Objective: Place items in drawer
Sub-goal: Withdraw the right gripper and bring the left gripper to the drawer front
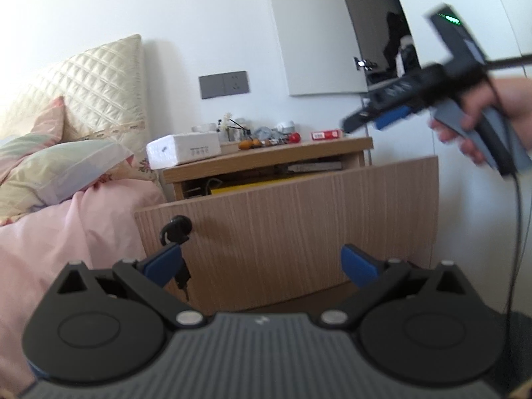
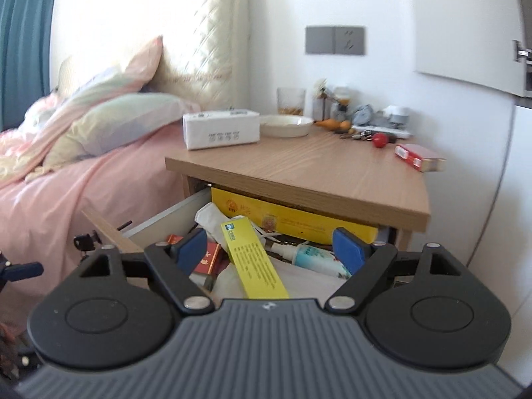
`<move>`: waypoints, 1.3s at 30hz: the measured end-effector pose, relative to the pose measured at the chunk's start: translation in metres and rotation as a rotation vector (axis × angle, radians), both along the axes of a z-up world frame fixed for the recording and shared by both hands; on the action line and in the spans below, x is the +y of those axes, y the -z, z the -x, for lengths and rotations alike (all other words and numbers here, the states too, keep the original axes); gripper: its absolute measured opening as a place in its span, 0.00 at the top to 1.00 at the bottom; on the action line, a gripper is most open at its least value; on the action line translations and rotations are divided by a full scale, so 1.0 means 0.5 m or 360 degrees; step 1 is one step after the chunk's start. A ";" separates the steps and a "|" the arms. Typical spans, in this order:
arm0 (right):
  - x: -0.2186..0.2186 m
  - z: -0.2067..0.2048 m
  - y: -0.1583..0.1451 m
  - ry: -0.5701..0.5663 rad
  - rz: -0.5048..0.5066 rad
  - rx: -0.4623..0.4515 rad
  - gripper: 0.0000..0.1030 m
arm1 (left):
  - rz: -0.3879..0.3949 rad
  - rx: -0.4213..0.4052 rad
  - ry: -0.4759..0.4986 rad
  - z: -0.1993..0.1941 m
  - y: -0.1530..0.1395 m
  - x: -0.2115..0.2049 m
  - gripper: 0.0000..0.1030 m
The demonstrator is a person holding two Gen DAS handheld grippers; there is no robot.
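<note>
The wooden nightstand's drawer [image 1: 286, 219] is pulled open, a key [image 1: 176, 229] in its front lock. In the right wrist view the drawer [image 2: 159, 219] holds a long yellow box [image 2: 259, 259], a big yellow carton [image 2: 299, 222], a red packet [image 2: 207, 259], a spray bottle [image 2: 309, 256] and a white mask. My left gripper [image 1: 262, 262] is open and empty, low in front of the drawer front. My right gripper [image 2: 269, 249] is open and empty above the drawer; it also shows in the left wrist view [image 1: 375, 118], held above the nightstand's right end.
On the nightstand top [image 2: 299, 166] lie a white tissue box [image 2: 221, 129], a white dish [image 2: 286, 125], a glass, a red ball [image 2: 380, 139], a red box [image 2: 419, 157], keys and small clutter. A bed with pink bedding [image 2: 66, 199] stands left. A white cabinet stands right.
</note>
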State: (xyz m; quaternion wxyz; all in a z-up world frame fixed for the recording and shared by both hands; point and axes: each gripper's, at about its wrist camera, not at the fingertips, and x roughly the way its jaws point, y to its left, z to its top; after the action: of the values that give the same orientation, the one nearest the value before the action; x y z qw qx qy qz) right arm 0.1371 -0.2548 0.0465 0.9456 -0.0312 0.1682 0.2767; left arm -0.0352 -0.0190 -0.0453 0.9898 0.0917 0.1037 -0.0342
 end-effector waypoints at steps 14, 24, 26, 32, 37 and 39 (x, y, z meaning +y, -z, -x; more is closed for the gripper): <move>-0.016 0.215 0.129 0.0385 -0.0295 -0.0245 0.18 | 0.0079 -0.0028 -0.0036 -0.001 0.003 0.015 0.00; 0.019 0.302 0.175 0.0558 -0.0489 -0.0296 0.18 | 0.0108 -0.0105 0.0010 -0.013 -0.008 0.035 0.00; 0.022 0.314 0.182 0.0603 -0.0513 -0.0320 0.18 | 0.0102 -0.0114 0.0010 -0.009 -0.008 0.041 0.00; 0.031 0.334 0.206 0.0710 -0.0522 -0.0356 0.18 | 0.0149 -0.0121 -0.0002 0.009 -0.008 0.051 0.00; 0.046 0.340 0.215 0.0733 -0.0486 -0.0329 0.18 | 0.0164 -0.0140 0.0044 0.023 -0.003 0.041 0.00; 0.049 0.347 0.217 0.0726 -0.0469 -0.0336 0.22 | 0.0160 -0.0142 0.0052 0.028 0.000 0.034 0.00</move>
State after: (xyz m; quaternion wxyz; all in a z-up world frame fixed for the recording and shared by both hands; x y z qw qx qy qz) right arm -0.0362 -0.2304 -0.0619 0.9900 0.1165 0.0295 0.0736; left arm -0.0493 -0.0018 -0.0452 0.9961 0.0449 0.0560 -0.0514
